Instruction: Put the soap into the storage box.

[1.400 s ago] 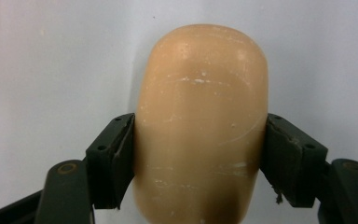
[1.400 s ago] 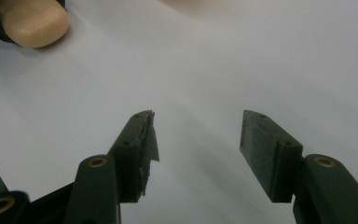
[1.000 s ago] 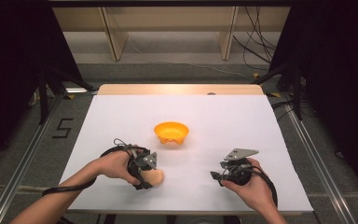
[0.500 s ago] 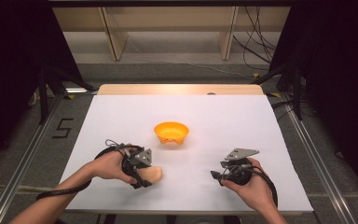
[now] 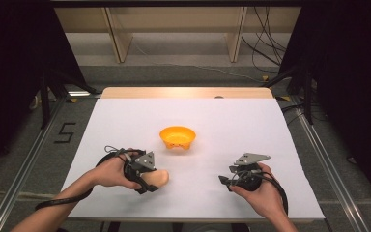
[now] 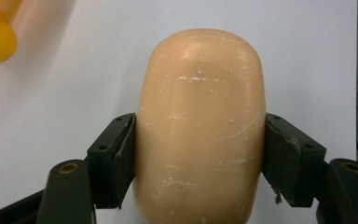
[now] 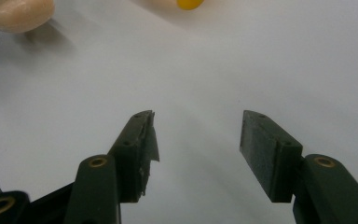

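Peach-coloured soap bar (image 6: 200,126) sits pinched across its width in the left gripper (image 6: 199,154); the orange bowl (image 5: 177,137) lies farther off, seemingly right; the right gripper (image 7: 196,149) gapes empty.

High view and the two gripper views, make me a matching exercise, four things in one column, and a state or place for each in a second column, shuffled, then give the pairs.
Things:
1. left gripper
2. right gripper
3. orange bowl
4. beige oval block

States or places:
A. stands alone near the middle of the white table
B. jaws apart with nothing between them
C. pinched on both sides by black pads
D. closed around something smooth and rounded

Pairs: 1-D, 2-B, 3-A, 4-C
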`<action>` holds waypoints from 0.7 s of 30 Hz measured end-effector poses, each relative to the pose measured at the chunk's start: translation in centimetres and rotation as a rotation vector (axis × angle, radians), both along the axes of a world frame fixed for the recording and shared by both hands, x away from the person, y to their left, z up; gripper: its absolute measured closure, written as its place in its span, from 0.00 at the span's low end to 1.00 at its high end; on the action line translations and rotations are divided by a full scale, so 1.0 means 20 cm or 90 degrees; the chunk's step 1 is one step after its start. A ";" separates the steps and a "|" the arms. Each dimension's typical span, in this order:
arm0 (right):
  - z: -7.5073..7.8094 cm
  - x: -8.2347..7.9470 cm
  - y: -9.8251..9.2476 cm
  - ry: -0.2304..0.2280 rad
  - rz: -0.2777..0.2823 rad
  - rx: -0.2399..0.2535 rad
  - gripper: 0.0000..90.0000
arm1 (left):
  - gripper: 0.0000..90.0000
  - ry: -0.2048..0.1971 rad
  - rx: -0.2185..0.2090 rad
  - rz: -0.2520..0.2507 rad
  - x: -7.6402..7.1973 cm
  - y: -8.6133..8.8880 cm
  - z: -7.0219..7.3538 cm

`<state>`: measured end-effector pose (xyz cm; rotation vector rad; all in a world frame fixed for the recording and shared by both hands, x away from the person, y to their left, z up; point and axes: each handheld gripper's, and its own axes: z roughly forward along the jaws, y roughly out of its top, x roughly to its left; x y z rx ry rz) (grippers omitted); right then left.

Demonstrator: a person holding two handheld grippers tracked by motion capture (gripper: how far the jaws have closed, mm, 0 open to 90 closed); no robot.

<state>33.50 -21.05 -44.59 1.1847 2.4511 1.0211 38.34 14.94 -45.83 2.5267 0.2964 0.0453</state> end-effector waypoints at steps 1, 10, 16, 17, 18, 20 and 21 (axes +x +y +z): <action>0.00 0.00 0.00 -0.002 -0.002 0.001 0.50 | 0.35 0.004 -0.005 -0.001 0.00 0.00 0.00; 0.00 -0.01 -0.01 -0.016 -0.009 0.008 0.50 | 0.35 0.001 -0.038 -0.006 -0.02 0.03 0.04; 0.01 -0.02 -0.02 -0.011 -0.018 0.014 0.50 | 0.35 -0.002 -0.068 0.006 -0.02 0.05 0.06; 0.01 -0.02 -0.02 -0.008 -0.020 0.016 0.50 | 0.35 -0.003 -0.067 0.010 -0.02 0.06 0.06; 0.01 -0.02 -0.03 -0.032 -0.012 0.011 0.50 | 0.35 0.002 -0.078 0.013 -0.01 0.06 0.06; 0.01 -0.02 -0.03 -0.025 -0.020 0.017 0.50 | 0.35 -0.006 -0.080 0.019 -0.01 0.07 0.07; 0.01 -0.02 -0.04 -0.030 -0.020 0.019 0.50 | 0.35 -0.009 -0.077 0.017 -0.01 0.07 0.07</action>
